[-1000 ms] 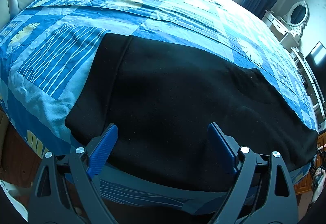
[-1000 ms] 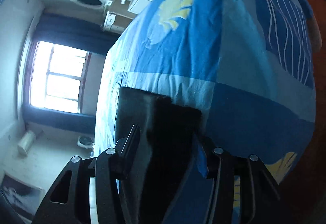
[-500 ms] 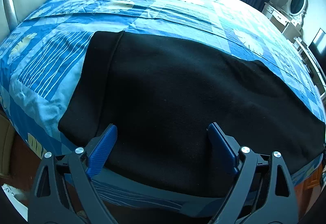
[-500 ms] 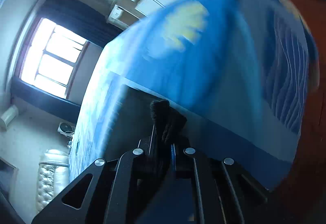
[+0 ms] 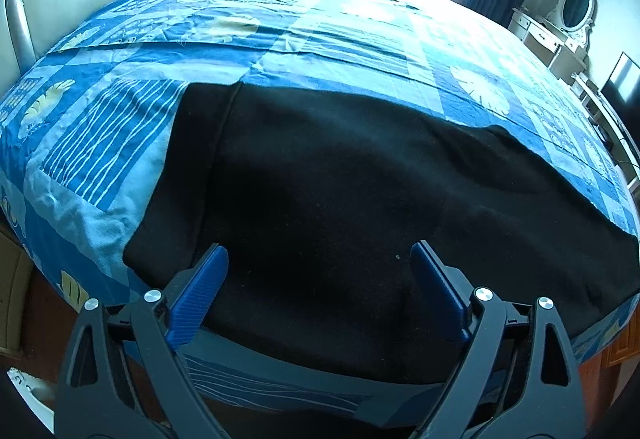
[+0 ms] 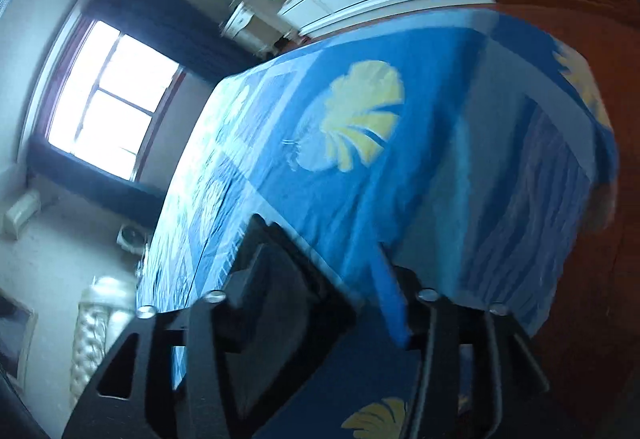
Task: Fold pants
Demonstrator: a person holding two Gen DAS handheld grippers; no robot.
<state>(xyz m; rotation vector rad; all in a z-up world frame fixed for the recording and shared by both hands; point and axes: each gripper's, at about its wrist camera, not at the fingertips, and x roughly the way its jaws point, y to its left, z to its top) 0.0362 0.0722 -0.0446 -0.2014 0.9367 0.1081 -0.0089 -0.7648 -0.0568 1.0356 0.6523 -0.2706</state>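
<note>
released, the pants (image 5: 360, 199) lie flat; right gripper (image 6: 320, 267) fingers opening, left gripper (image 5: 318, 267) fingers spread empty.

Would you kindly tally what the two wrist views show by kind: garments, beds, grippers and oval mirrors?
Garments: 1, the black pants
Beds: 1, the bed under a blue patterned sheet
Grippers: 2, the left gripper open over the pants, the right gripper with jaws opening, nothing visibly between them
Oval mirrors: 1, the oval mirror
Total: 5

Left gripper (image 5: 319, 271): black frame, silver screws, blue ribbed fingers (image 5: 199, 291). Right gripper (image 6: 320, 271): same black frame, blurred.
</note>
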